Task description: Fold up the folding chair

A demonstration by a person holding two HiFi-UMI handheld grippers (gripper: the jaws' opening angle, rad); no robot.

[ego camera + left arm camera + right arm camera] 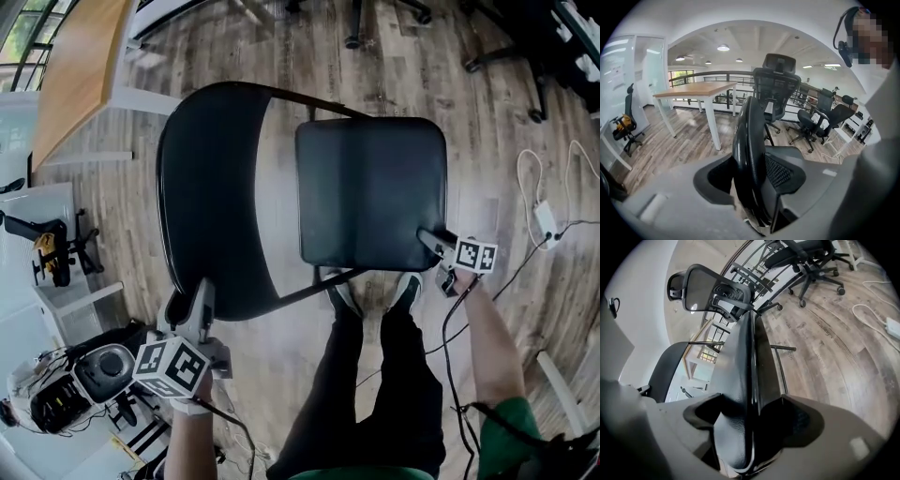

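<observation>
While the folding chair [187, 169] stands open on the wooden floor [412, 66], the left gripper [192, 305] pinches the backrest [747, 150] edge. The right gripper [429, 239] straddles the seat [745, 380] corner, jaws wide, seemingly not squeezing yet. Grasping stage, I judge. Next, close the right and swing the seat up. The person's legs [412, 375] crowd the chair; the desk [80, 66] and power adapter [546, 221] sit well apart.

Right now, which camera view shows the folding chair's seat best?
The head view: nearly the whole seat shows from above. The right gripper view shows it only edge-on, close up; the left gripper view shows the backrest, not the seat.
</observation>
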